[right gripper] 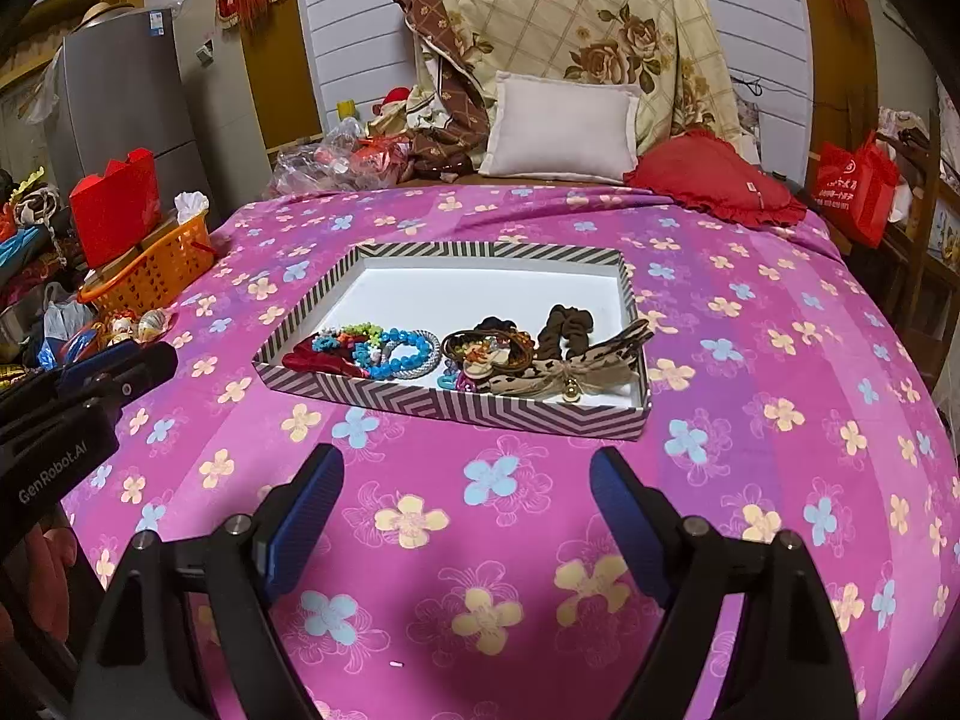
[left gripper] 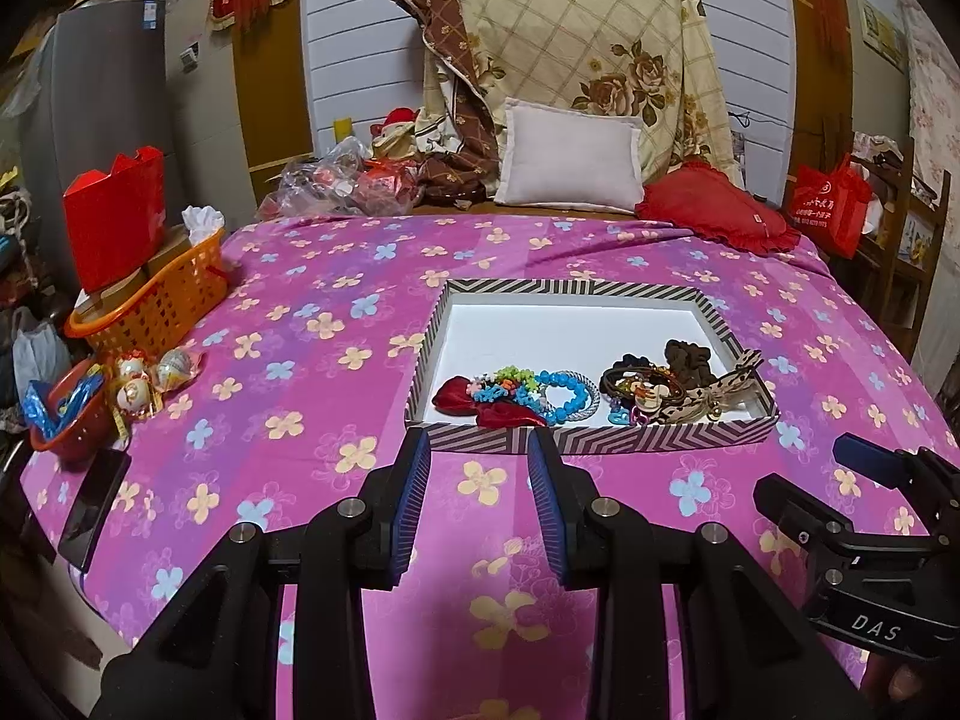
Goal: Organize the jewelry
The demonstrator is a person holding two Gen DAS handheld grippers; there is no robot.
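A shallow striped tray (left gripper: 600, 439) (right gripper: 480, 409) with a white floor rests on the pink flowered bedspread. At its near side lie a red velvet bow (left gripper: 474, 399) (right gripper: 318, 358), a blue bead bracelet (left gripper: 567, 396) (right gripper: 402, 354), brown cord bracelets (left gripper: 642, 381) (right gripper: 486, 348), a brown scrunchie (left gripper: 687, 357) (right gripper: 564, 324) and a leopard-print bow (left gripper: 702, 399) (right gripper: 564, 371). My left gripper (left gripper: 479, 444) hovers just short of the tray's front wall, open with nothing between its pads. My right gripper (right gripper: 467, 459) stands wide open and empty over the spread, nearer to me than the tray.
An orange basket (left gripper: 162, 294) holding a red box (left gripper: 117, 210) sits at the bed's left edge, with a red bowl (left gripper: 66, 414), wrapped eggs and a dark phone (left gripper: 96, 504) nearby. A white pillow (left gripper: 570, 159) and a red cushion (left gripper: 720, 210) lie at the head.
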